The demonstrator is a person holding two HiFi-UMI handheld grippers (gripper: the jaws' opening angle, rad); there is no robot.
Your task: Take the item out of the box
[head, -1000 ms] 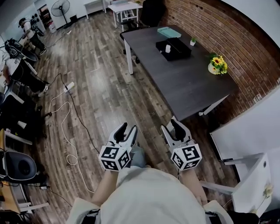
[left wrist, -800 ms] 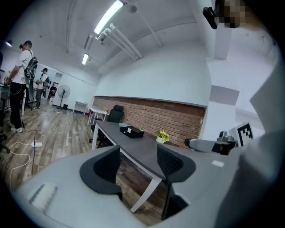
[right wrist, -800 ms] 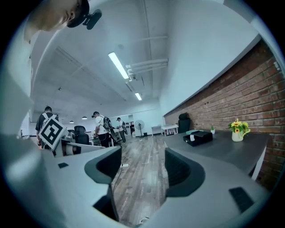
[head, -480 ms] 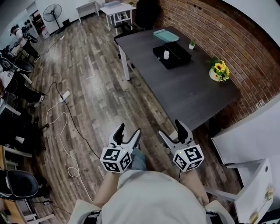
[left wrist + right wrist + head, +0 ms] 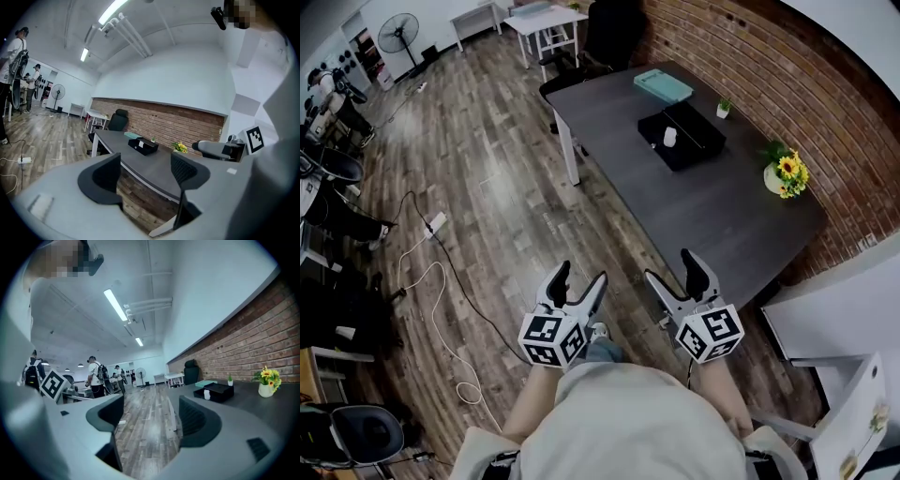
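Observation:
A black open box [image 5: 682, 136] lies on the far part of the dark table [image 5: 722, 211], with a small white item [image 5: 669, 137] standing in it. Both grippers hang low over the wooden floor, short of the table's near corner. My left gripper [image 5: 579, 277] is open, its jaws have just been opening, and nothing is between them. My right gripper [image 5: 671, 267] is likewise open and empty after opening. The left gripper view shows the box [image 5: 143, 146] far beyond the left gripper [image 5: 145, 171]. The right gripper view has the box [image 5: 216, 392] off to the right of the right gripper [image 5: 152, 416].
On the table also stand a vase of yellow flowers [image 5: 786, 174], a teal flat case [image 5: 663, 85] and a tiny potted plant [image 5: 724, 109]. A black office chair [image 5: 614, 28] sits behind it. A white cable with a power strip [image 5: 436, 223] trails across the floor at the left.
Both grippers have moved forward toward the table's near corner, and their jaws stand wider than a second ago. The table and box have shifted in the head view.

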